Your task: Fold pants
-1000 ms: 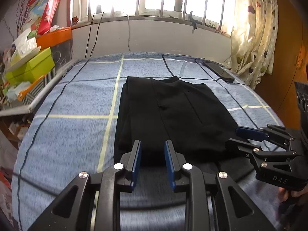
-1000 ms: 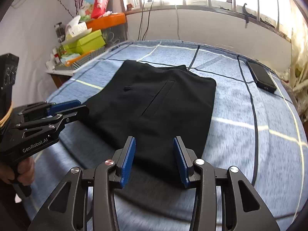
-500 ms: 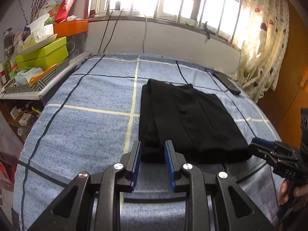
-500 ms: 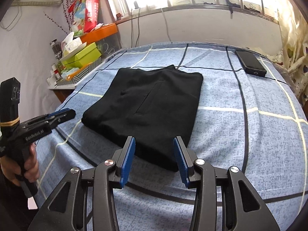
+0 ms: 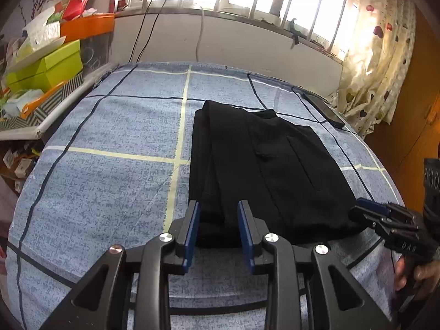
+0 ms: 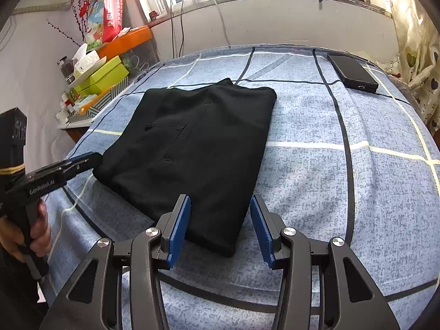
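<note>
The black pants (image 5: 264,170) lie folded into a flat rectangle on the blue checked bed cover (image 5: 115,170); they also show in the right wrist view (image 6: 198,148). My left gripper (image 5: 218,231) is open and empty, above the near left corner of the fold. My right gripper (image 6: 220,225) is open and empty, above the near right corner. Each gripper shows from the side in the other view: the right one (image 5: 385,220), the left one (image 6: 68,167).
A black phone (image 6: 353,73) lies on the bed cover at the far right. A side shelf (image 6: 104,82) with green and orange boxes stands left of the bed. A curtain (image 5: 376,63) hangs at the right. Windows run along the far wall.
Both grippers have drawn back from the folded pants toward the near edge of the bed and risen a little. The pants have stayed flat and in place.
</note>
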The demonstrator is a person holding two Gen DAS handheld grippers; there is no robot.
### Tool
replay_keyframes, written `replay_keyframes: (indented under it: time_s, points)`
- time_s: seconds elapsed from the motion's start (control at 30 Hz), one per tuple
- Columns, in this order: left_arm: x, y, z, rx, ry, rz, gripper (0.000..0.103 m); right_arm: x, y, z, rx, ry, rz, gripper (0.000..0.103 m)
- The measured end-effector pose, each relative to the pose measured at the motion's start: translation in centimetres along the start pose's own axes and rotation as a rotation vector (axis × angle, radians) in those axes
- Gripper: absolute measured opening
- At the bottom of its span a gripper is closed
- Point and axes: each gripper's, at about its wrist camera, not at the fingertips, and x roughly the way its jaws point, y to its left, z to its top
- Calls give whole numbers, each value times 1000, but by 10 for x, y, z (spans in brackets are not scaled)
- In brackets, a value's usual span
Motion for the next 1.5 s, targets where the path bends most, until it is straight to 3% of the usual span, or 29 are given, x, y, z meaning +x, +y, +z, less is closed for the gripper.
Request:
replay_keyframes:
  time_s: [0.17,0.3,0.43,0.57,0.63,0.67,0.9,1.27,1.5]
  points:
    - [-6,8,14,-14,-18,11,34,-5,-6,12,-7,-22,-31,48]
    - [-4,5,26,-11,-27,-21,42,-5,-7,19,-1,-40,-16,48]
    - [7,-8,30,19,-15,-40,42,1,-7,21,13,-40,3,48]
    - [28,-8,29,22,18,1,42,9,-10,24,33,-31,5,48]
    - [36,-4,25,22,36,60,47,16,-10,24,29,-3,0,48]
    - [35,0,24,10,25,51,51,20,-9,22,22,16,0,48]
    - [26,14,37,-27,12,5,50,20,-28,33,85,-8,45,48]
    - [71,24,59,-122,82,-84,51,47,-38,47,128,31,104,48]
    - [83,32,60,-159,67,-146,60,56,-42,51,177,16,148,49]
